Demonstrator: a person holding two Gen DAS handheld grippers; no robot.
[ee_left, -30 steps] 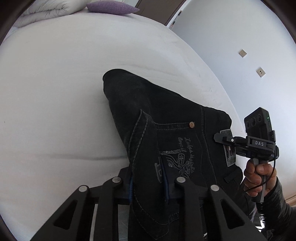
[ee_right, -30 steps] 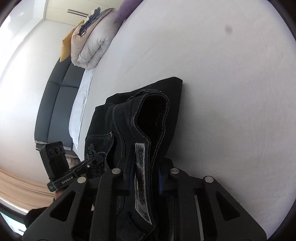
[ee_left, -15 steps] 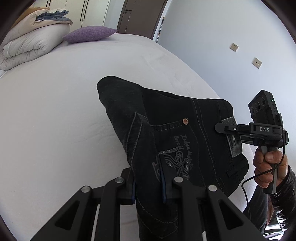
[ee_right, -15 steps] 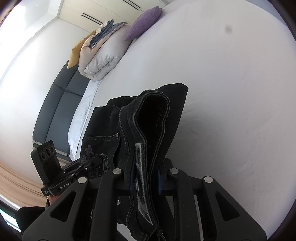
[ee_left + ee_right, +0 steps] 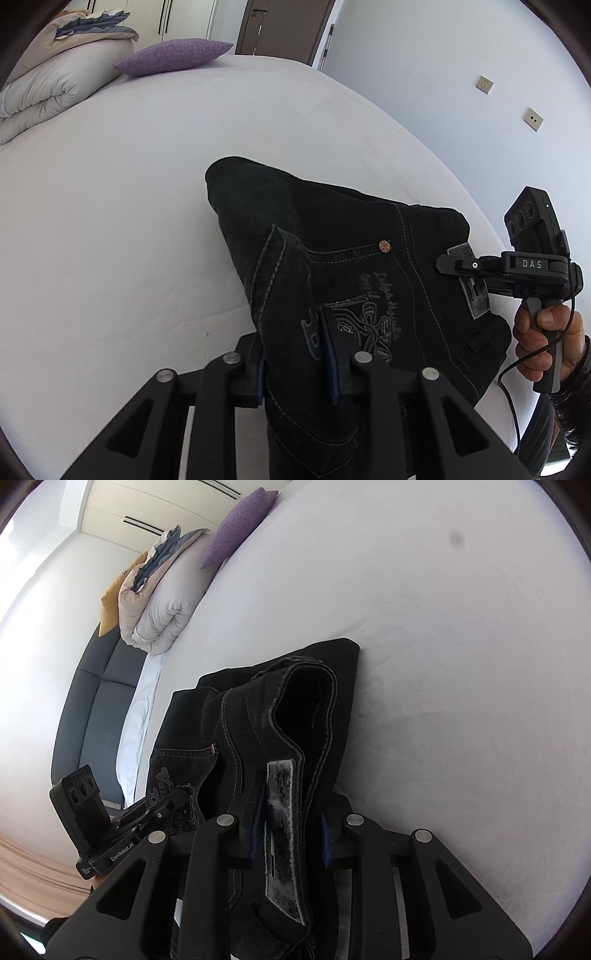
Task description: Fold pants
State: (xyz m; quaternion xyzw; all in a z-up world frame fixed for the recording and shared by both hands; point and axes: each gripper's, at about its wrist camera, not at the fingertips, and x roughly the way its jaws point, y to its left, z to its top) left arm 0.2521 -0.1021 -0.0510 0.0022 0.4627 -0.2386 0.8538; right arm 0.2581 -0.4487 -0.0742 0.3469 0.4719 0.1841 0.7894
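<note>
Both grippers have travelled across the wide white bed (image 5: 110, 229) since the earlier frames, so the purple cushion (image 5: 173, 55) and the rolled pale duvet (image 5: 55, 85) now show more fully, and the jaws of both have just been opening a little with cloth between them. In the left wrist view, the left gripper (image 5: 297, 354) has its blue-edged pads on a fold of the black denim pants (image 5: 332, 251), at the embroidered back pocket; the fabric fills the gap, so it is gripped. In the right wrist view, the right gripper (image 5: 288, 827) clamps the thick waistband with its grey leather patch (image 5: 280, 812).

The pants hang between the two grippers, their far end resting on the bed. Only the left view shows the hand (image 5: 546, 339) on the right gripper's handle, the copper rivet (image 5: 384, 246) and two wall sockets (image 5: 484, 84). Only the right view shows the dark grey sofa (image 5: 88, 701) beside the bed and the open inside of the waistband.
</note>
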